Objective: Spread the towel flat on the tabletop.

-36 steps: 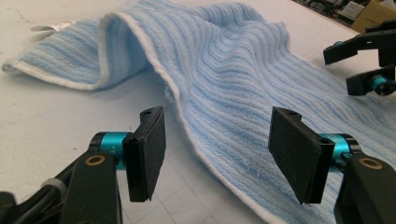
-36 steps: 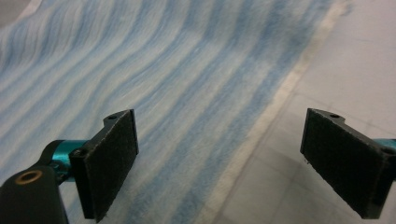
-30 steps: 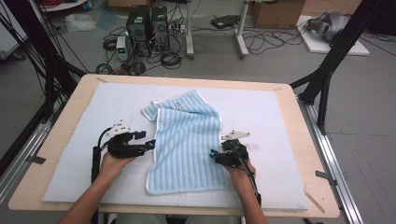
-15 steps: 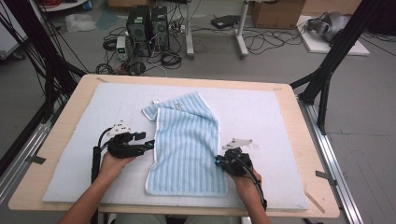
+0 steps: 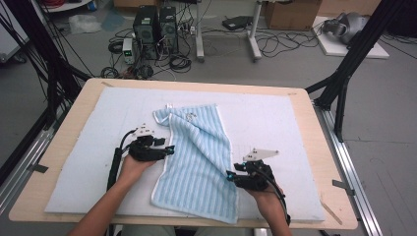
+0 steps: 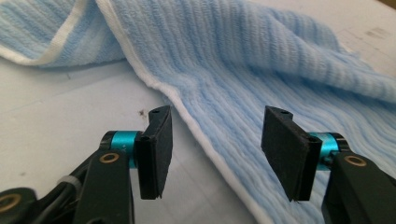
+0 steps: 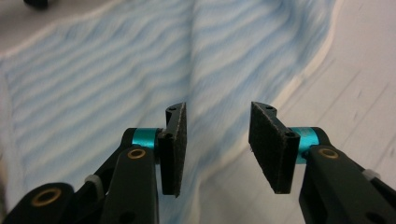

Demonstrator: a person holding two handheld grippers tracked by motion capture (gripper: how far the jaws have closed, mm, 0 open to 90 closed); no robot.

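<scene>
A light blue striped towel (image 5: 196, 157) with a white hem lies lengthwise down the middle of the white mat (image 5: 275, 123), its far left corner folded over. My left gripper (image 5: 169, 149) rests open at the towel's left edge; in the left gripper view (image 6: 215, 149) the white hem (image 6: 205, 140) runs between its two pads. At the towel's near right edge my right gripper (image 5: 229, 175) is open. In the right gripper view (image 7: 217, 144) the towel (image 7: 93, 93) and its right edge lie just ahead of the pads, with nothing between them.
The mat covers a wooden table (image 5: 319, 147). A strip of tape (image 5: 328, 209) lies at its near right corner. Beyond the far edge are a computer tower (image 5: 156, 27), cables on the floor and black frame legs (image 5: 344, 64).
My right gripper has drawn back toward the near edge and a little right along the towel's right side. The left gripper and the towel have stayed put.
</scene>
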